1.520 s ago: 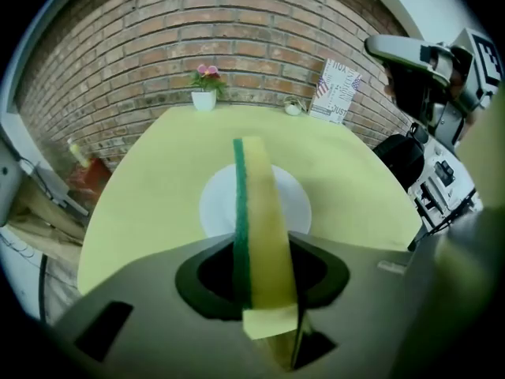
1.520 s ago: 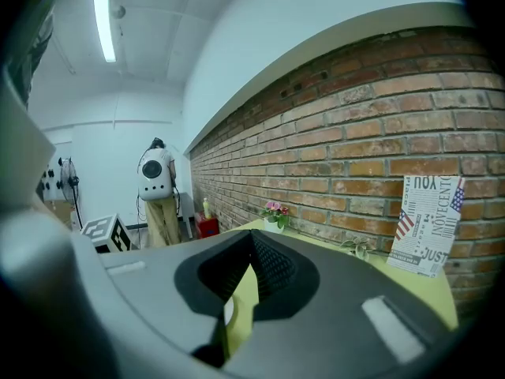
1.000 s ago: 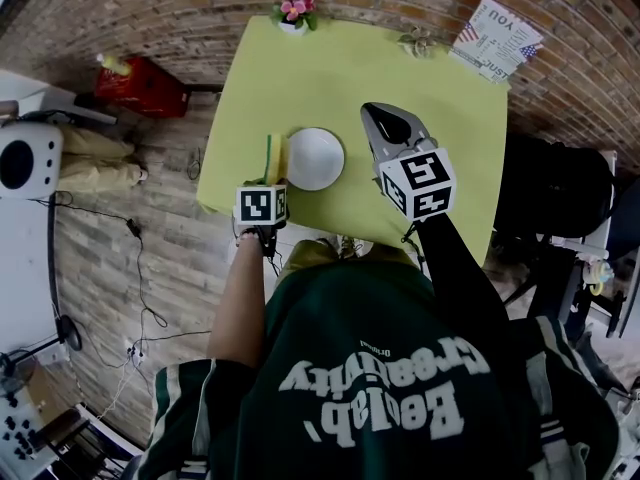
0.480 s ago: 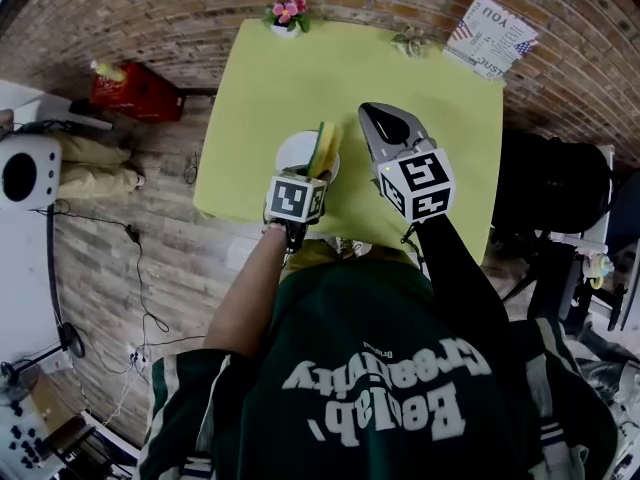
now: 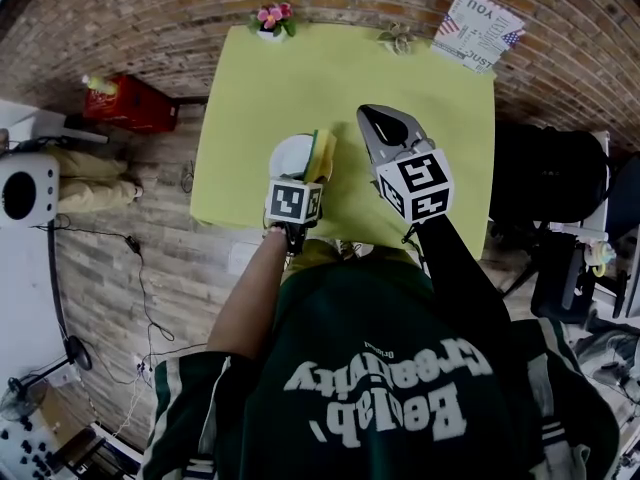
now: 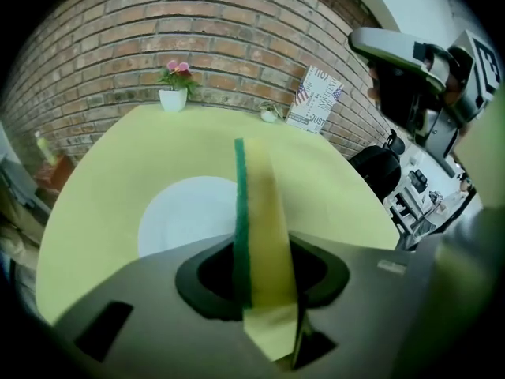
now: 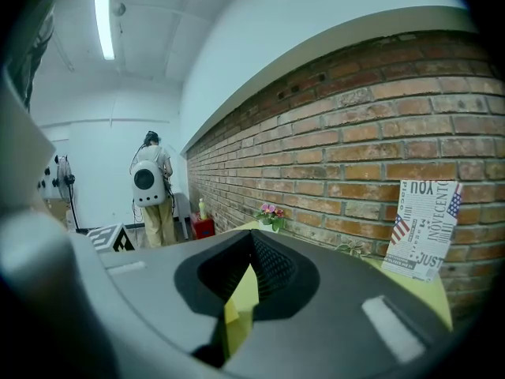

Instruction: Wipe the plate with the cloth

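Note:
A white plate (image 5: pixel 290 155) lies on the yellow-green table (image 5: pixel 420 78) near its front edge. My left gripper (image 5: pixel 306 180) is shut on the cloth (image 5: pixel 322 155), a yellow sheet with a green edge, and holds it upright over the plate's right part. In the left gripper view the cloth (image 6: pixel 262 227) stands on edge between the jaws, with the plate (image 6: pixel 185 219) below and to the left. My right gripper (image 5: pixel 381 120) hovers to the right of the plate, jaws together with nothing in them. The right gripper view looks level along its jaws (image 7: pixel 251 243) toward the brick wall.
A pot of pink flowers (image 5: pixel 268 18), a small ornament (image 5: pixel 398 38) and a printed card (image 5: pixel 478 28) stand along the table's far edge by the brick wall. A red box (image 5: pixel 120 98) sits on the floor at left, dark bags (image 5: pixel 548 180) at right. A person (image 7: pixel 154 188) stands far off.
My left gripper has lifted the cloth from the table left of the plate and carried it right, over the plate. The right gripper has barely moved.

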Available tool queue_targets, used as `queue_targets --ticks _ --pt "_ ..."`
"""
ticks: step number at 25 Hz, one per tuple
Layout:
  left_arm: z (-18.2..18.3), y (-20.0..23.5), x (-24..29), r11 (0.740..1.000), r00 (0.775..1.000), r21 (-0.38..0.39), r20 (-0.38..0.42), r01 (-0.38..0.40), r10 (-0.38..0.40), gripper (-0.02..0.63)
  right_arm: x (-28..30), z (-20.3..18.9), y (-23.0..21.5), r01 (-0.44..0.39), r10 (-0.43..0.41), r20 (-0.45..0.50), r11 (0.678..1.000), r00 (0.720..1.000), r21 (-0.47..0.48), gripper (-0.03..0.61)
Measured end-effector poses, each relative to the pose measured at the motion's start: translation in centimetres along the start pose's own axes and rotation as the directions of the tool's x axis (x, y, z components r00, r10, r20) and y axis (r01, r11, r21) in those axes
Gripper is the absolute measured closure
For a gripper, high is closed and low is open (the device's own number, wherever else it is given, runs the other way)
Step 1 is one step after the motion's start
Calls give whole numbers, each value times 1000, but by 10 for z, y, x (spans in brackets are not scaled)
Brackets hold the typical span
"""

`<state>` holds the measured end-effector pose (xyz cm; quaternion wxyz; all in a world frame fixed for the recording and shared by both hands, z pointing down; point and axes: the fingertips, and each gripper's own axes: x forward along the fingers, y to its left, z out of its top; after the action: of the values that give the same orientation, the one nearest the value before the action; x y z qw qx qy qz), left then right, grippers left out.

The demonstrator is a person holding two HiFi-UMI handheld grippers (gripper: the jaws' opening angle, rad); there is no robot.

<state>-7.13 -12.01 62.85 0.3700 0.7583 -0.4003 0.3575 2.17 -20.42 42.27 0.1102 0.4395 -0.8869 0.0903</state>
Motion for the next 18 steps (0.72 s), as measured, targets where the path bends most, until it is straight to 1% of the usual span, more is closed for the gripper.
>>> queue_targets --ticks 7,13,16,18 --pt "-7 45 -16 996 997 -43 4 -72 72 477 9 -1 8 -18 18 -3 1000 1000 4 565" --pt "-22 94 -41 981 988 -123 4 -150 151 479 16 0 13 -36 36 -7 999 999 -4 565" --pt "-31 106 -47 974 987 -156 -5 -162 163 477 17 1 13 -35 35 -8 999 999 -2 565" --pt "-32 107 -47 974 986 -156 -10 -167 168 477 18 1 12 -35 35 -10 999 999 -1 565"
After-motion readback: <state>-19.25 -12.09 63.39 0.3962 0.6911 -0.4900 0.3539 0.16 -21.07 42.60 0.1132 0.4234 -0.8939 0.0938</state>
